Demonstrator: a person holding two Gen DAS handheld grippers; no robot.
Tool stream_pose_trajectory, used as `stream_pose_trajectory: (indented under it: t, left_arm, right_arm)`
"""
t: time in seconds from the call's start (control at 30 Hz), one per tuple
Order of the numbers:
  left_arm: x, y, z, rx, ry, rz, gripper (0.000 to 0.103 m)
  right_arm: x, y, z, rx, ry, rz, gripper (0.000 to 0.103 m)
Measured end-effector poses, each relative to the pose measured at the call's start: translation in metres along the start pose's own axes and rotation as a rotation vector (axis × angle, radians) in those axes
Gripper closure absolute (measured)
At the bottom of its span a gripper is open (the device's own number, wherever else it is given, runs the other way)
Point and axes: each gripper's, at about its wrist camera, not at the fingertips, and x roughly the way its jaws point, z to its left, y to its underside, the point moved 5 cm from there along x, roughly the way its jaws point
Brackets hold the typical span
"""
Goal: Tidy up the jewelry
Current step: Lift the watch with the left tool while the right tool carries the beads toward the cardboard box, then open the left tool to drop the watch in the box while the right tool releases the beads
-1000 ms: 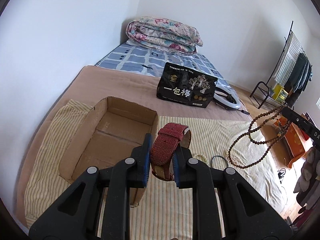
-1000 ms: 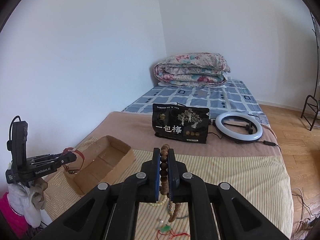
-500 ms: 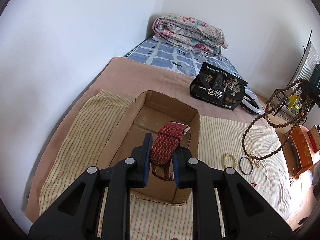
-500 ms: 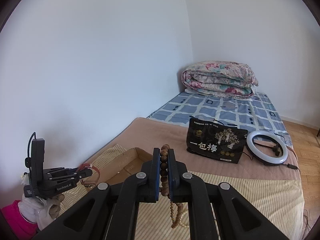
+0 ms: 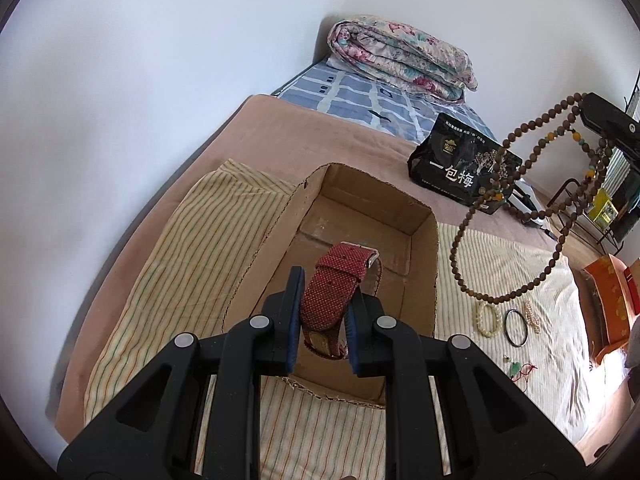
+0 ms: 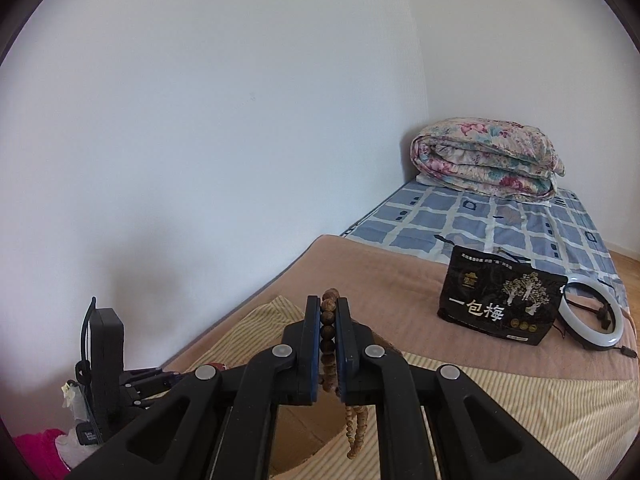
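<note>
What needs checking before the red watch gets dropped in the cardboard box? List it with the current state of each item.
1. Left gripper grips the red watch by its strap: ok.
2. Watch is above the cardboard box opening: ok.
3. Box floor under the watch is bare: ok.
4. Right gripper is shut on the wooden bead necklace: ok.
5. Hanging necklace loop is outside the box, to its right over the striped cloth: ok.
6. How high the watch hangs above the box floor: cannot tell.
</note>
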Motion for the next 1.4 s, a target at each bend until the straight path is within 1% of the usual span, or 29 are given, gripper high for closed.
stream_pose_trajectory:
  t: [0.23,0.53,0.8,0.9,0.93,0.97,1.0,1.03,1.07,1.13,1.27,1.4]
  left_arm:
    - [0.008,0.000,0.003,-0.017,-0.002,0.018,0.086]
    - [0.019,0.003,0.005,-0.032,-0.001,0.050,0.086]
    - [0.031,0.007,0.002,-0.026,-0.016,0.080,0.086]
    - [0.031,0.006,0.002,-0.028,-0.028,0.074,0.086]
    - [0.031,0.005,0.002,-0.026,-0.034,0.073,0.085]
    - [0.031,0.005,0.001,-0.023,-0.035,0.071,0.081]
    - [0.030,0.004,0.000,-0.020,-0.038,0.067,0.069]
    - [0.029,0.004,0.000,-0.020,-0.042,0.061,0.063]
    - [0.028,0.003,0.000,-0.020,-0.044,0.049,0.060]
    - [0.026,0.002,-0.001,-0.015,-0.054,0.042,0.060]
    - [0.024,0.000,-0.001,-0.025,-0.051,0.039,0.060]
    - [0.021,-0.001,-0.001,-0.029,-0.050,0.033,0.060]
  right_arm:
    - [0.032,0.004,0.009,0.032,-0.022,0.025,0.099]
    - [0.073,0.027,-0.001,0.087,-0.010,0.086,0.099]
    - [0.094,0.047,-0.011,0.116,0.004,0.142,0.099]
    - [0.100,0.054,-0.012,0.131,0.000,0.158,0.098]
    - [0.100,0.056,-0.014,0.138,-0.001,0.159,0.096]
    - [0.101,0.057,-0.015,0.145,-0.002,0.162,0.085]
    - [0.101,0.058,-0.017,0.150,0.000,0.162,0.077]
    - [0.100,0.059,-0.018,0.151,0.008,0.159,0.062]
    - [0.099,0.059,-0.019,0.151,0.018,0.155,0.056]
    - [0.097,0.059,-0.019,0.148,0.016,0.154,0.055]
    - [0.092,0.061,-0.020,0.125,0.038,0.155,0.045]
    - [0.085,0.062,-0.022,0.121,0.053,0.151,0.042]
